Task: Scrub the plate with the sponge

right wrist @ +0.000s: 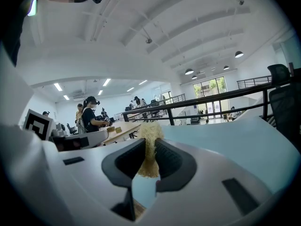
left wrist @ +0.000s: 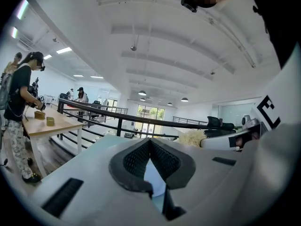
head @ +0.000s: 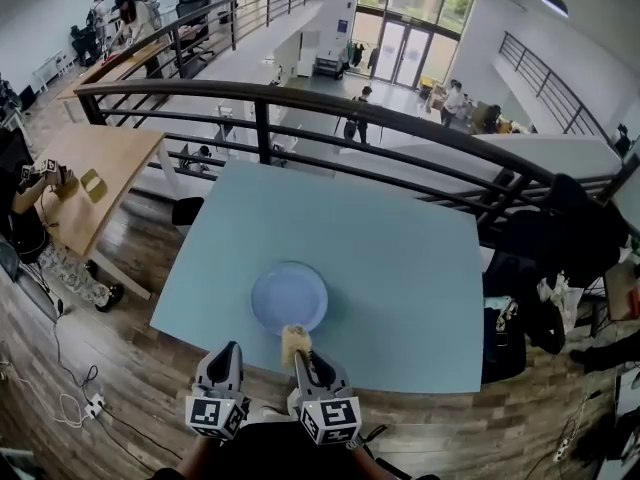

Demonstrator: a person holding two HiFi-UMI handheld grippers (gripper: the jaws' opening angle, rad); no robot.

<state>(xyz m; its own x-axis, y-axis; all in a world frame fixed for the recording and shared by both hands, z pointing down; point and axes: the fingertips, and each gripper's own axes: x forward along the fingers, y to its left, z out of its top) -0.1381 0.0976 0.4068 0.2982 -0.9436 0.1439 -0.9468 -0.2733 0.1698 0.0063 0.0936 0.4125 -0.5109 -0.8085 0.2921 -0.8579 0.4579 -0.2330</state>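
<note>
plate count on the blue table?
1. A light-blue plate lies near the blue table's near edge, with the sponge in the right gripper at its near rim. Nothing there could hide another.

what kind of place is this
Probably an open-plan office or lab on an upper level: a railing overlooks a lower floor with glass doors, and a wooden desk stands nearby.

Right hand-held gripper [head: 301, 356] holds sponge [head: 293, 340] at plate [head: 289, 294] rim.
</note>
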